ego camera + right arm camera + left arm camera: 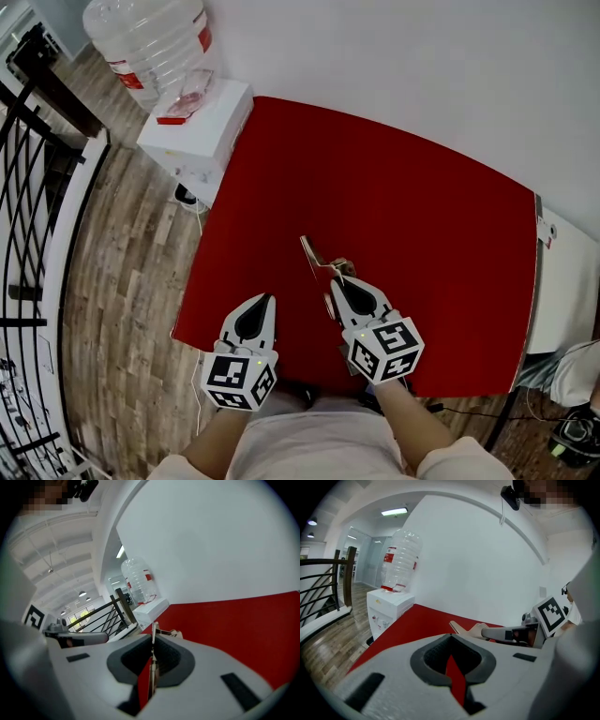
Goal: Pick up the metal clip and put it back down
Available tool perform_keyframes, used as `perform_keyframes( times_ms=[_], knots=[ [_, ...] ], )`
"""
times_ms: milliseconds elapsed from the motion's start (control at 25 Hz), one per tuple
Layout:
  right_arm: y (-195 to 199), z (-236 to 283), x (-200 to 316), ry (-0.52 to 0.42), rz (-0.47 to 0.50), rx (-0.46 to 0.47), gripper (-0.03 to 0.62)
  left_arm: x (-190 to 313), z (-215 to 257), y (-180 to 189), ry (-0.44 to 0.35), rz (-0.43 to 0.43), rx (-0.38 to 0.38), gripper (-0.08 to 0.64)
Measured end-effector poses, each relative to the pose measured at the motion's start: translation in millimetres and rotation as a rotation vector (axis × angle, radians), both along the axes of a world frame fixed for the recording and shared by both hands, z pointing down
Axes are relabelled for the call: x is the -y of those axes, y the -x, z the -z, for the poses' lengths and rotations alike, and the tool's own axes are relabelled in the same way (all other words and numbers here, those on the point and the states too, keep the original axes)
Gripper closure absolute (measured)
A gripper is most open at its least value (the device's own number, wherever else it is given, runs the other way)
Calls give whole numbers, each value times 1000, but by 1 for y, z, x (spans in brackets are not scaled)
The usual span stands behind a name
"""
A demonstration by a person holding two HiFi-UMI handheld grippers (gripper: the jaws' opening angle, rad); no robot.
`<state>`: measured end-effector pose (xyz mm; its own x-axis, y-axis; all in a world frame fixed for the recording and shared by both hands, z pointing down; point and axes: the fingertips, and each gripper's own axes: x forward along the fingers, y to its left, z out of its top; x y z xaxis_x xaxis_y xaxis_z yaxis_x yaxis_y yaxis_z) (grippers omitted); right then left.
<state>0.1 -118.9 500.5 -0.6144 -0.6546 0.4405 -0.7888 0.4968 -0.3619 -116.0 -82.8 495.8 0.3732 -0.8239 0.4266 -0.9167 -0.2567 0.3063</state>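
Observation:
The metal clip is a thin, pale metal piece held above the red table near its front edge. My right gripper is shut on it, and the clip sticks out beyond the tips toward the far left. In the right gripper view the clip stands edge-on between the jaws of the right gripper. My left gripper hovers to the left of it, jaws together with nothing in them. The left gripper view shows the clip in the right gripper, over the left gripper's own tips.
A white water dispenser with a clear bottle stands at the table's far left corner. A black stair railing runs along the left over wooden floor. A white wall lies behind the table, and a white unit stands at its right edge.

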Motion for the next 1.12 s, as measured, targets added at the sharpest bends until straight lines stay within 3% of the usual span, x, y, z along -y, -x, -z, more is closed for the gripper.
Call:
perform_keyframes(
  times_ms=[680, 1120],
  knots=[
    [43, -95, 29, 96, -6, 15, 572, 13, -55, 12, 63, -16, -1, 555],
    [48, -135, 42, 116, -26, 1, 572, 12, -76, 13, 97, -46, 4, 555]
  ],
)
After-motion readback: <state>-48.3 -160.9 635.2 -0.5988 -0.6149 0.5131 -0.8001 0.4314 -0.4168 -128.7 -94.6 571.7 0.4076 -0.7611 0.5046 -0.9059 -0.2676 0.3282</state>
